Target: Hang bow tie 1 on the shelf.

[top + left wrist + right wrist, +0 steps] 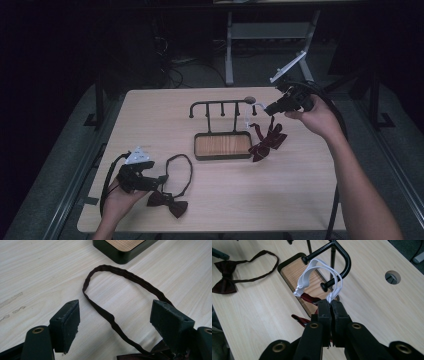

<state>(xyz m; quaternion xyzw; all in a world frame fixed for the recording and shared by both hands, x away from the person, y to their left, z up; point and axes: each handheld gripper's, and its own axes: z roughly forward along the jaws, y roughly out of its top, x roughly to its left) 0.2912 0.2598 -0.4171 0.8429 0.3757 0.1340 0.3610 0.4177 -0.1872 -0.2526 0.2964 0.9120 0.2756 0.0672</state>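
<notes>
A black rack (220, 105) with several hooks stands on a wood-lined base (222, 145) at mid table. My right gripper (267, 107) hovers by its right end, shut on the white elastic band (312, 272) of a red bow tie (267, 142). The tie's lower part rests on the table beside the base. In the right gripper view the band loops by the knob of the end hook (344, 260), just past my gripper (330, 303). A dark bow tie (167, 202) lies at front left. My left gripper (115, 315) stands open over its strap loop (120, 272).
A round cable hole (248, 99) sits in the tabletop behind the rack's right end. Beyond the table's far edge stand desk legs and cables on the floor. Bare tabletop lies at front right and far left.
</notes>
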